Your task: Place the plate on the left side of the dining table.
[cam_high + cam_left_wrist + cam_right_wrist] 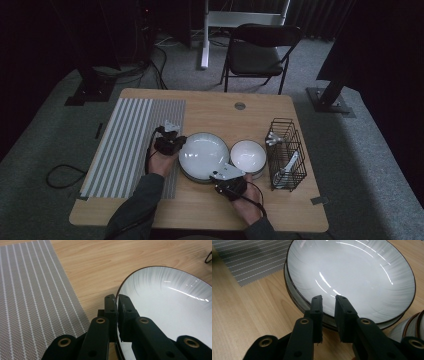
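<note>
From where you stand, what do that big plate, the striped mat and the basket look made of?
Plate: probably glazed ceramic, glossy white with a dark rim and bright glints. Striped mat: apparently woven vinyl or fabric, matte mesh texture. Basket: thin black wire, likely coated metal.

So the table (pixel 210 112) had a striped mat (pixel 131 142) covering its left part. Just right of the mat, around the middle, sat a stack of plates (pixel 202 155), the top plate (pixel 352 277) resting on another one underneath. Right next to the stack, on its right, was a bowl (pixel 248 156), and further right a wire basket (pixel 286 150) with a utensil (pixel 286 167) lying in it. The left gripper (pixel 116 302) was at the stack's left edge, between mat and plate, and the right gripper (pixel 328 312) at the stack's near edge. Behind the table, a folding chair (pixel 260 50) stood on the floor.
</note>
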Available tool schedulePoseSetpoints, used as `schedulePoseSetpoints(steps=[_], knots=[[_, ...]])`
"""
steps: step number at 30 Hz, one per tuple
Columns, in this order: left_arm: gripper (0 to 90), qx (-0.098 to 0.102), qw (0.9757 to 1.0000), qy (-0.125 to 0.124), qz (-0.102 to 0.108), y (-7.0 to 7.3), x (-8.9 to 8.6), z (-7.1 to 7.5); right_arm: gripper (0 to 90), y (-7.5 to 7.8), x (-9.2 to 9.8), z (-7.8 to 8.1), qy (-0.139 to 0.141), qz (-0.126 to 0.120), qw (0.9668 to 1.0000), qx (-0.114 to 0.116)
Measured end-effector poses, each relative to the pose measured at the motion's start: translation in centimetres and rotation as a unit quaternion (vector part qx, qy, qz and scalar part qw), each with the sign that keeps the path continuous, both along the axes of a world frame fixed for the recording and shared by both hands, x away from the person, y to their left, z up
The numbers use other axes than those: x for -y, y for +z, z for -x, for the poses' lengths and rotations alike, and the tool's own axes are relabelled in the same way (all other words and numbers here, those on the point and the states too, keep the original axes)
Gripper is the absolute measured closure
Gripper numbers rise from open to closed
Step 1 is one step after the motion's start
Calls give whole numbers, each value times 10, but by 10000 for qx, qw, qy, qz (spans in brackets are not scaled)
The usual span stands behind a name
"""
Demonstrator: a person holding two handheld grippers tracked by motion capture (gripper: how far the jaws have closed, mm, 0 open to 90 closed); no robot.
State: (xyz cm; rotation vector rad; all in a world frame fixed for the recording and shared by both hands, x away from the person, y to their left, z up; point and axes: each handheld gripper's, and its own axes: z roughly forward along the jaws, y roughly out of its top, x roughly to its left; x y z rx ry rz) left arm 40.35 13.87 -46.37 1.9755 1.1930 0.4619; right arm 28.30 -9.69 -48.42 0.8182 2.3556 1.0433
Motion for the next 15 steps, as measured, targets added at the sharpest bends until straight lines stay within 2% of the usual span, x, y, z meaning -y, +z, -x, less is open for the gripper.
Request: schedulePoseSetpoints(steps=[5, 10, 15], knots=[[877, 58, 9999, 113, 40, 3, -8, 1, 768, -1, -6, -5, -126, 19, 9999, 24], [868, 76, 9999, 125, 44, 3, -10, 0, 775, -2, -9, -8, -160, 29, 9999, 53], [738, -77, 9998, 51, 179, -3, -7, -3, 785, -2, -9, -8, -131, 49, 9999, 76]])
